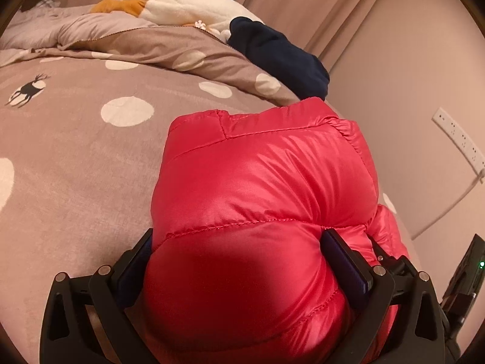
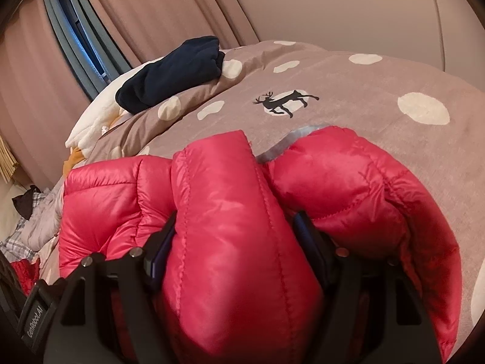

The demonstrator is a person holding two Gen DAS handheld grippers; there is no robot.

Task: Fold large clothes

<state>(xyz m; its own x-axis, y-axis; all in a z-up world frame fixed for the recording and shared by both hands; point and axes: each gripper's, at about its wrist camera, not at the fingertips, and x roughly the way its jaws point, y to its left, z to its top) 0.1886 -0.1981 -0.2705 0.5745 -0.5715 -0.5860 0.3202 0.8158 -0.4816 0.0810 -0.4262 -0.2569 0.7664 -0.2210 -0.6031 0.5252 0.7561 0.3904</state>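
A shiny red puffer jacket (image 1: 266, 188) lies bunched on the bed cover. In the left wrist view my left gripper (image 1: 239, 242) is shut on a thick fold of it, one finger on each side of the bulge. In the right wrist view the red puffer jacket (image 2: 348, 182) fills the lower frame, and my right gripper (image 2: 233, 227) is shut on a padded fold that stands up between the fingers. A grey lining edge (image 2: 291, 142) shows at the jacket's far side.
The bed cover (image 1: 91, 157) is brown with white dots and deer prints. A folded navy garment (image 1: 282, 57) lies at the bed's far edge, also seen in the right wrist view (image 2: 172, 72). A white fleece (image 1: 194, 6), curtains (image 2: 157, 9) and a wall socket strip (image 1: 457, 139) surround it.
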